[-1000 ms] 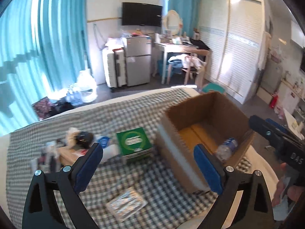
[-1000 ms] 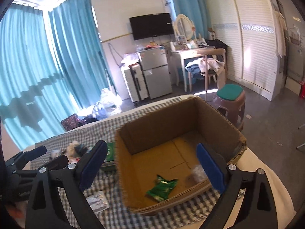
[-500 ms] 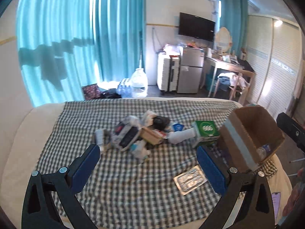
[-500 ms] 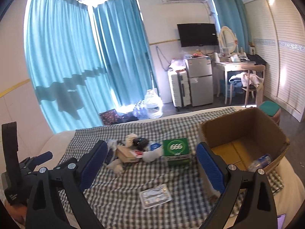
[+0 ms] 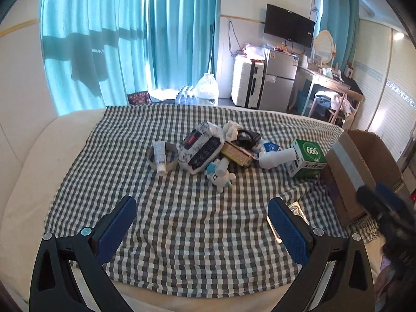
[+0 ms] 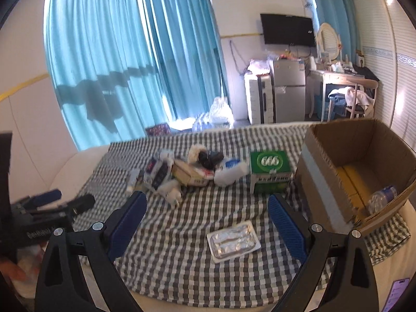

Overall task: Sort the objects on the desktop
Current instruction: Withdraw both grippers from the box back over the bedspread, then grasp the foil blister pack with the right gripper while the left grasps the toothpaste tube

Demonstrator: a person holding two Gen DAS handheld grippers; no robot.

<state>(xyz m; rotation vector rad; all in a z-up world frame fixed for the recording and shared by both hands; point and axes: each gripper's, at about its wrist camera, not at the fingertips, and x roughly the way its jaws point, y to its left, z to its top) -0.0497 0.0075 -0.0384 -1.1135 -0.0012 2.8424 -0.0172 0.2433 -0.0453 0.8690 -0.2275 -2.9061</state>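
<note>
A pile of small items lies mid-cloth: a patterned wipes pack (image 5: 201,149), a white tube (image 5: 160,157) across a tape roll, a small plush toy (image 5: 220,177), a white bottle (image 5: 275,157) and a green "666" box (image 5: 308,161) (image 6: 270,171). A silver blister pack (image 6: 233,240) lies nearer. The open cardboard box (image 6: 364,171) at right holds a water bottle (image 6: 382,199). My left gripper (image 5: 201,226) is open and empty above the near cloth. My right gripper (image 6: 208,226) is open too, just left of the blister pack.
A green checked cloth (image 5: 182,208) covers the white table. Behind stand teal curtains (image 5: 117,39), a suitcase (image 5: 247,83), a small fridge (image 5: 279,80) and a desk with a chair (image 5: 335,104). A phone (image 6: 399,292) lies at the table's near right corner.
Both views have swung left, away from the cardboard box, and pulled back. The item pile has moved toward centre, and the box now sits at the right edge.
</note>
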